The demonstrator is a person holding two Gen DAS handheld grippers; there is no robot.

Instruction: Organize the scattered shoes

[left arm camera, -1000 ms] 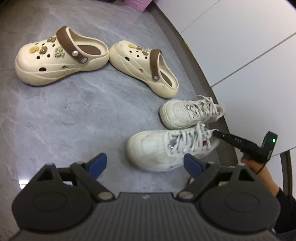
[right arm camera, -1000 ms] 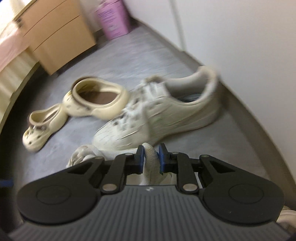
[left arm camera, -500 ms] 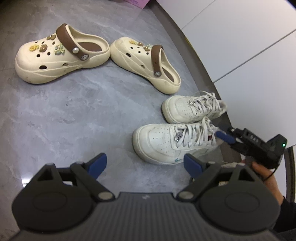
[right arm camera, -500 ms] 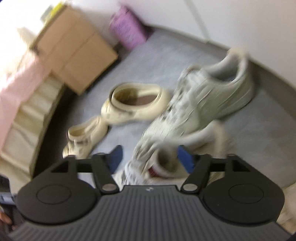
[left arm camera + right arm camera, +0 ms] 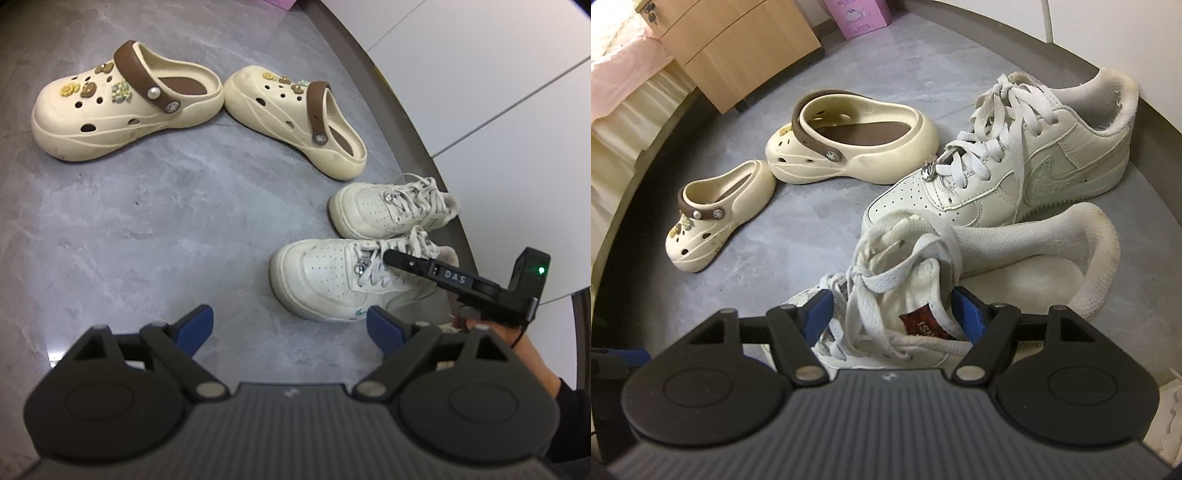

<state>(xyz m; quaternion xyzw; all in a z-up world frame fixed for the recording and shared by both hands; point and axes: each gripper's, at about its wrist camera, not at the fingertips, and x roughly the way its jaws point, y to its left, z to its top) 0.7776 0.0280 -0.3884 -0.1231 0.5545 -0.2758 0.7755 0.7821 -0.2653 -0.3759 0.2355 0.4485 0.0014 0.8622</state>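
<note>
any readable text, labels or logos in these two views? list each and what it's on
"DAS": on the body of the right gripper, seen from the left wrist view.
Red tongue label of the near sneaker: printed letters, partly hidden and upside down, not readable.
Pink box by the wall: print too small to read.
Swoosh logo, no words, on the far sneaker.

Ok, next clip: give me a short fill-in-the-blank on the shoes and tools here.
1. The two cream clogs have straps coloured ____.
2. The right tool has just been opening, and its blue pads straddle the tongue of the near ____ sneaker.
3. The left tool hangs over the grey floor with its jaws ____.
4. Both sneakers lie with heels toward the ____ wall.

Missing: brown; white; open; white
</note>
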